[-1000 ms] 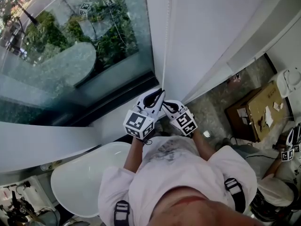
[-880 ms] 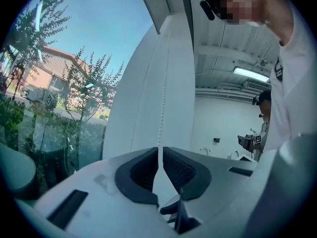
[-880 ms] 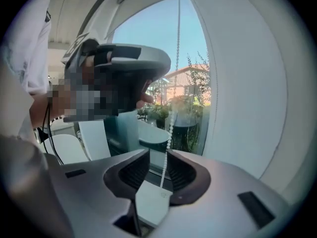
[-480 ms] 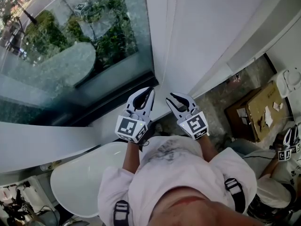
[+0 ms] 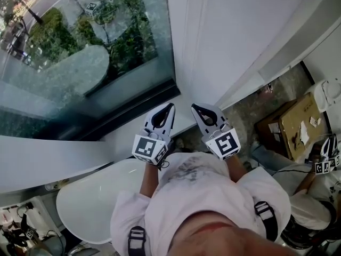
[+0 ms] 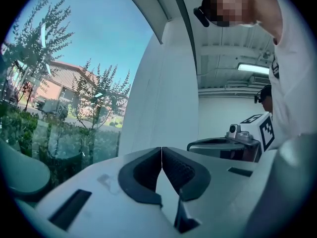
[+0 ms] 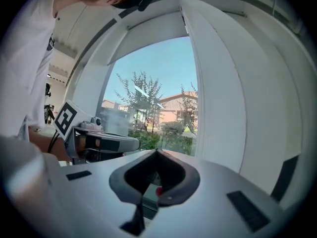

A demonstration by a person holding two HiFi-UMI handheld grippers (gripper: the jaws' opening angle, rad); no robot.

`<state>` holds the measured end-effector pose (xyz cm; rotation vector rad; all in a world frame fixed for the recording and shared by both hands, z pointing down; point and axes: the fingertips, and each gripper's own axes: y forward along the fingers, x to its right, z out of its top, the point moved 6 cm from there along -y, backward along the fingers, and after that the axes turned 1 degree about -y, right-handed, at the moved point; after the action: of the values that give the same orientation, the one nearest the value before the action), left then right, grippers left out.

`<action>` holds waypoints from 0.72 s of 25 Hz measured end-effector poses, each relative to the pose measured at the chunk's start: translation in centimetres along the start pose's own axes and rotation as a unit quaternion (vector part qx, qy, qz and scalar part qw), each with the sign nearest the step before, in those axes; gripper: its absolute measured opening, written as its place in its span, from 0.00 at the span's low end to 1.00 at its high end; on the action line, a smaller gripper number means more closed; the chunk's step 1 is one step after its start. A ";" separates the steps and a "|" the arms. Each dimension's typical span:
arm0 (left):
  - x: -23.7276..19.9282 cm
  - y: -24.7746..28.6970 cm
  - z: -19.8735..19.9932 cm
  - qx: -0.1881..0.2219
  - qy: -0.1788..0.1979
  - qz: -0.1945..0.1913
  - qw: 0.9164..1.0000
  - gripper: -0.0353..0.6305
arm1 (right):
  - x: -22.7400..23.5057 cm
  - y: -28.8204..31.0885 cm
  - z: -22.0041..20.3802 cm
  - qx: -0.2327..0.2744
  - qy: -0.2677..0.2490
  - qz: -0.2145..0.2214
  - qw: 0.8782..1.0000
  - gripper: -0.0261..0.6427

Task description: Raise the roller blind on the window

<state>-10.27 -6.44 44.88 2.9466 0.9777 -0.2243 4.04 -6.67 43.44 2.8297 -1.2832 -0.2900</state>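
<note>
In the head view a thin pale blind cord point(image 5: 203, 41) runs down the white wall panel point(image 5: 240, 31) beside the window glass point(image 5: 80, 47). It ends at the tips of my right gripper point(image 5: 195, 107). That gripper's jaws have just been closing and now meet on the cord, though the cord is too fine to show in the right gripper view point(image 7: 157, 151). My left gripper point(image 5: 170, 106) is beside it, a little to the left, with its pads touching point(image 6: 161, 155); only a hairline of light shows between them. The blind's roll is out of view.
A white rounded tabletop point(image 5: 90, 201) lies below my left arm. A dark window sill point(image 5: 133, 111) runs under the glass. A cardboard box point(image 5: 287, 124) sits on the floor at the right. Another person with marker cubes point(image 5: 325, 167) is at the right edge.
The grippers were pressed together on the cord a second ago and have since parted. The right one opened, rose towards the camera and shut again. The left one shifted slightly and stayed shut.
</note>
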 end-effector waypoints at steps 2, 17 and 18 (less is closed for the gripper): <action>0.0 0.0 0.0 -0.001 0.001 0.001 1.000 0.07 | 0.0 0.1 0.0 0.000 0.003 0.000 1.000 0.13; -0.4 0.1 0.2 0.001 0.003 0.005 1.000 0.07 | 0.3 0.8 0.3 -0.002 0.007 0.001 1.000 0.13; -0.4 0.2 0.2 0.001 0.004 0.006 1.000 0.07 | 0.4 0.8 0.3 -0.003 0.008 0.001 1.000 0.13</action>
<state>-10.50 -6.88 44.73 2.9559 0.9623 -0.2145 3.64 -7.46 43.16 2.8200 -1.2788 -0.2698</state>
